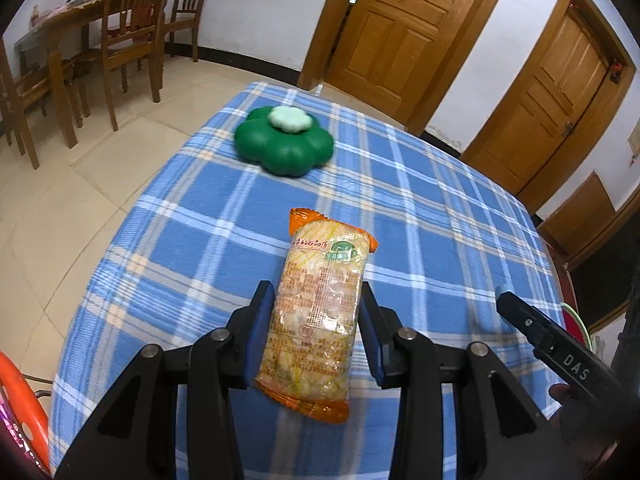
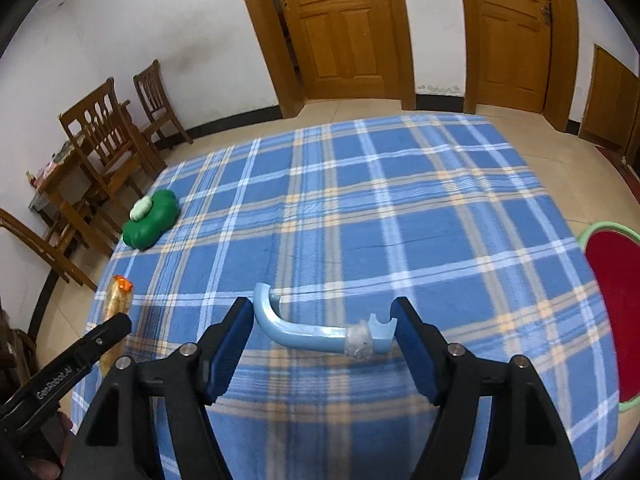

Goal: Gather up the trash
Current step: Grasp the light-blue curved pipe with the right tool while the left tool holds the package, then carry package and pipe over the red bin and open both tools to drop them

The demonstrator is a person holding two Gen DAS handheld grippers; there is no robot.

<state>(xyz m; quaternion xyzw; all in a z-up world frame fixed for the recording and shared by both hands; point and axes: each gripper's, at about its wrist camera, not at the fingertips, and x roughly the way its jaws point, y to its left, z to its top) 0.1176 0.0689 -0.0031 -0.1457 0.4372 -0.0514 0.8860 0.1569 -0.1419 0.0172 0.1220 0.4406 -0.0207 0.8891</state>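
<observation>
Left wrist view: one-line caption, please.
Left gripper open around an orange snack packet on the plaid tablecloth.

- I get even, soft indoor light, no harsh glare on the checked tablecloth (image 1: 192, 216).
- Edges around it bow strongly, corners go black.
- The green flower-shaped container (image 1: 284, 142) on it looks slightly smeared; shadows are faint.

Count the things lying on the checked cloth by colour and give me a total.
Green: 1, flower box
Orange: 1, snack pack
Light blue: 1, curved handle
Total: 3
</observation>
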